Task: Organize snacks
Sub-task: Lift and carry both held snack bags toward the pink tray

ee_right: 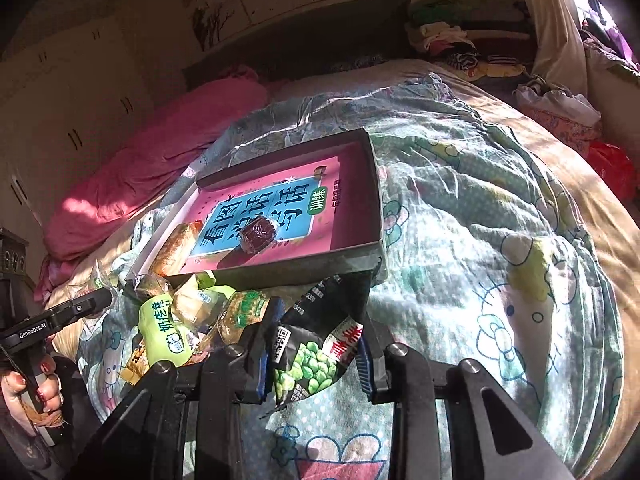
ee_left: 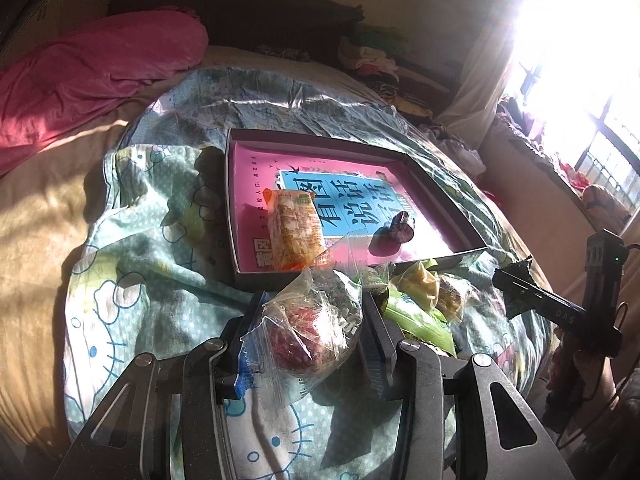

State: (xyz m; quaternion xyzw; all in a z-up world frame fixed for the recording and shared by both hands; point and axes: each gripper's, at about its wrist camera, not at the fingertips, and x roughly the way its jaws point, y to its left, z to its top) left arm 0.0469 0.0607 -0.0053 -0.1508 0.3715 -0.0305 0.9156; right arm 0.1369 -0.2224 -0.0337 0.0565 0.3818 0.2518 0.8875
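A shallow box [ee_left: 468, 244] [ee_right: 376, 184] with a pink inside lies on the bed. In it rest an orange wrapped snack [ee_left: 294, 228] [ee_right: 176, 248] and a small dark round candy [ee_left: 400, 228] [ee_right: 258, 234]. My left gripper [ee_left: 314, 312] is shut on a clear-wrapped reddish snack [ee_left: 308, 332], held just before the box's near wall. My right gripper [ee_right: 316, 332] is shut on a black pea packet [ee_right: 316, 352] with green peas printed on it, lifted off the blanket. In the left wrist view the right gripper [ee_left: 516, 288] shows at the right edge, and the packet's dark corner sticks out of it.
A heap of green and yellow wrapped snacks [ee_left: 420, 300] [ee_right: 180, 320] lies on the cartoon-print blanket [ee_right: 500, 260] by the box's near side. A pink pillow [ee_left: 92, 76] lies at the bed's head. Clothes [ee_right: 448, 44] are piled by the far wall. A hand [ee_right: 28, 392] holds the left gripper's handle.
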